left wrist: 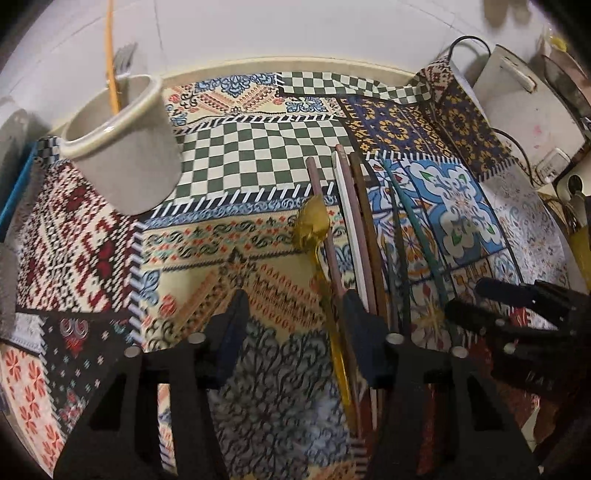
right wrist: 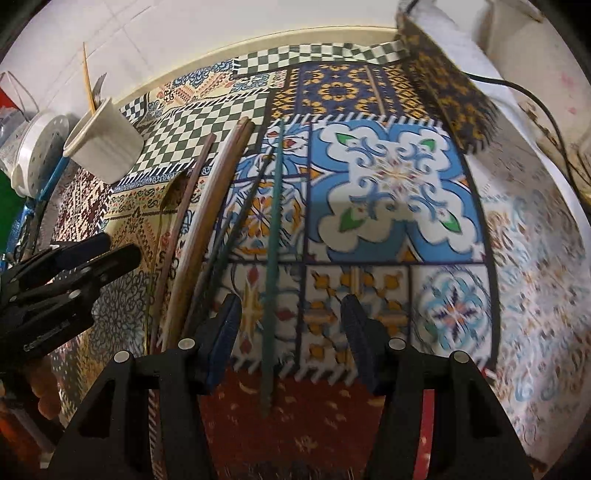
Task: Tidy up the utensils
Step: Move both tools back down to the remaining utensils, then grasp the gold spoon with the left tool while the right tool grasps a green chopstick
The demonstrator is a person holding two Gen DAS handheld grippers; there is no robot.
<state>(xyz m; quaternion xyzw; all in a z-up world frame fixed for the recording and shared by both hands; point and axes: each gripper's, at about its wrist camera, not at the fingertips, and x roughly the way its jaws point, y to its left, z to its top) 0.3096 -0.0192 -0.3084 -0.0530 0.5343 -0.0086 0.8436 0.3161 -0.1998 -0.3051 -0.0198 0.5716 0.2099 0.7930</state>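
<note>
A white cup (left wrist: 127,147) stands at the back left on the patterned cloth and holds a yellow stick (left wrist: 110,62) and a fork. Several chopsticks (left wrist: 360,221) lie side by side on the cloth, with an amber plastic spoon (left wrist: 314,221) at their left. My left gripper (left wrist: 293,321) is open, low over the cloth, the spoon handle between its fingers. My right gripper (right wrist: 291,325) is open around a dark green chopstick (right wrist: 275,229). The cup also shows in the right wrist view (right wrist: 105,144). The left gripper shows there (right wrist: 74,273) too.
A white appliance (left wrist: 517,99) with a black cable stands at the back right by the wall. A white perforated round item (right wrist: 40,151) and a blue object (right wrist: 55,177) sit left of the cup. A white tiled wall (left wrist: 295,29) bounds the back.
</note>
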